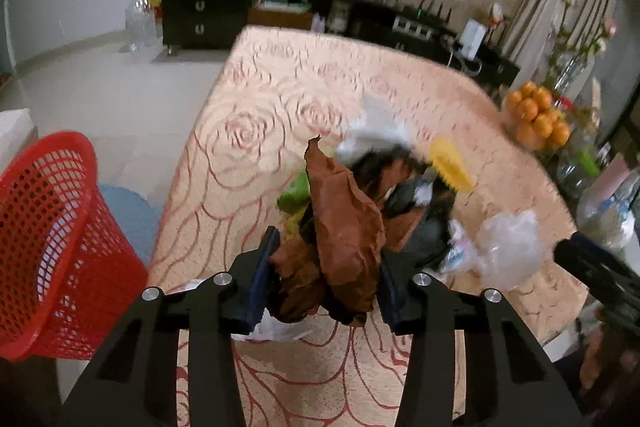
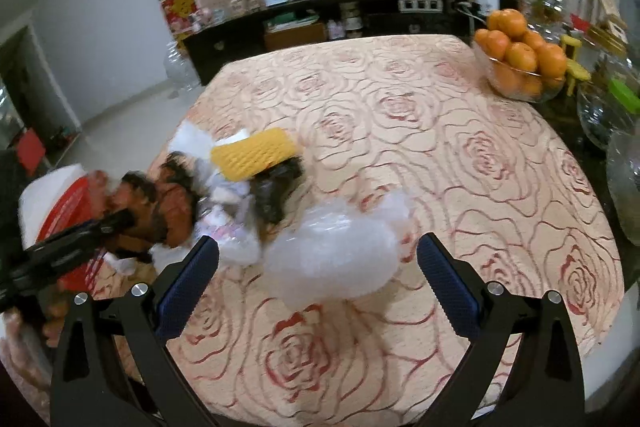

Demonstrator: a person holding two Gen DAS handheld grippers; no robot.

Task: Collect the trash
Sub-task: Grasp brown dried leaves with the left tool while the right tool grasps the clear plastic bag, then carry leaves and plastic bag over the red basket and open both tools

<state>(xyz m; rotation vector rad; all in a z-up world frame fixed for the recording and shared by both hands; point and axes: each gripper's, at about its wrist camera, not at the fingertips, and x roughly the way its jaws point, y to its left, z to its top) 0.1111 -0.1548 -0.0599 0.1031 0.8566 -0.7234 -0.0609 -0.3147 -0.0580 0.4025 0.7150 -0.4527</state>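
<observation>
My left gripper (image 1: 326, 267) is shut on a crumpled brown paper bag (image 1: 344, 227) and holds it above the table's near left part. The red mesh trash basket (image 1: 52, 243) stands on the floor left of the table. A trash pile lies on the rose-patterned tablecloth (image 2: 460, 155): yellow foam netting (image 2: 256, 153), dark wrappers (image 2: 276, 187), white tissue (image 2: 192, 139) and a clear plastic bag (image 2: 336, 259). My right gripper (image 2: 318, 267) is open, its fingers either side of the clear plastic bag. The left gripper shows blurred at the left of the right wrist view (image 2: 116, 223).
A glass bowl of oranges (image 2: 520, 63) stands at the table's far right, with glass bowls (image 2: 612, 115) beside it. A dark sideboard (image 1: 224, 15) with frames and toys runs along the back wall. A blue mat (image 1: 128, 219) lies by the basket.
</observation>
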